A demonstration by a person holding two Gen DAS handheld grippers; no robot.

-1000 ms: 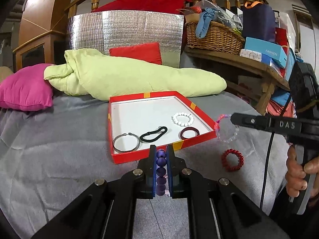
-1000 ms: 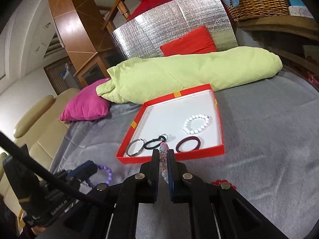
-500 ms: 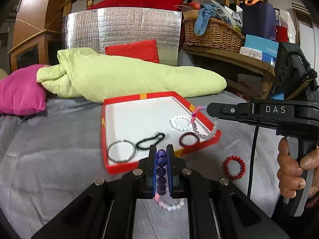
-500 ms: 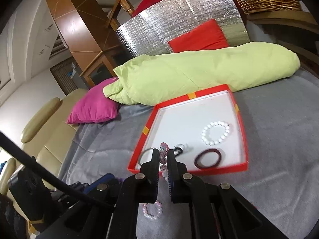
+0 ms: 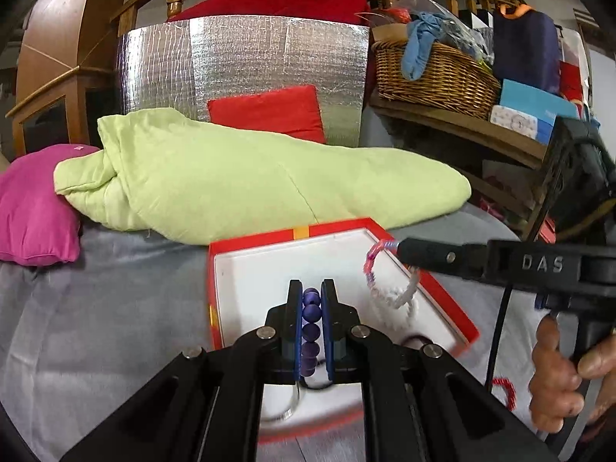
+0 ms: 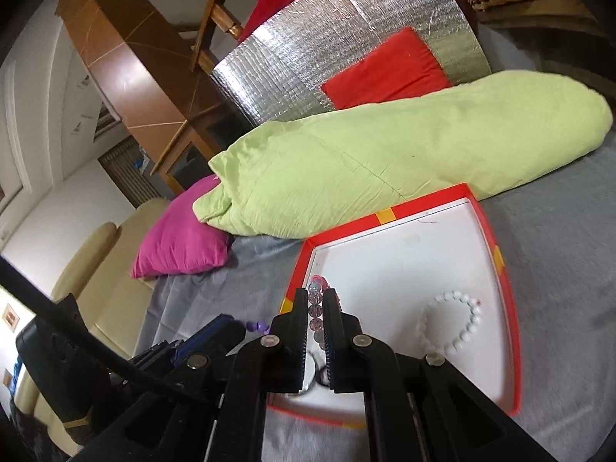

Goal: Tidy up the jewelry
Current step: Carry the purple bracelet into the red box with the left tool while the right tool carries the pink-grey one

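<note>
Round purple beads [image 5: 311, 333] — clear beads [image 6: 315, 310]

Right gripper [image 6: 316, 310] low centre, jaws closed on a strand of pink and clear beads [image 6: 315, 308] that runs up between the blue pads [image 6: 330, 331]; tips over the near-left corner of the red box lid [image 6: 504, 292] — white inside, yellow tabs on the rim; white bead bracelet [image 6: 460, 325] lies in it toward the right; a metal ring shows under the jaws, mostly hidden. Left gripper [image 6: 215, 335] at lower left, purple beads [image 6: 256, 325] at its tip. Beyond the lid: green quilt [image 6: 404, 161], magenta pillow [image 6: 181, 240], red cushion [image 6: 389, 71] against a silver foil panel [image 6: 338, 50]; grey bedspread [image 6: 558, 238] beneath — beige sofa [image 6: 100, 269] at left.
</note>
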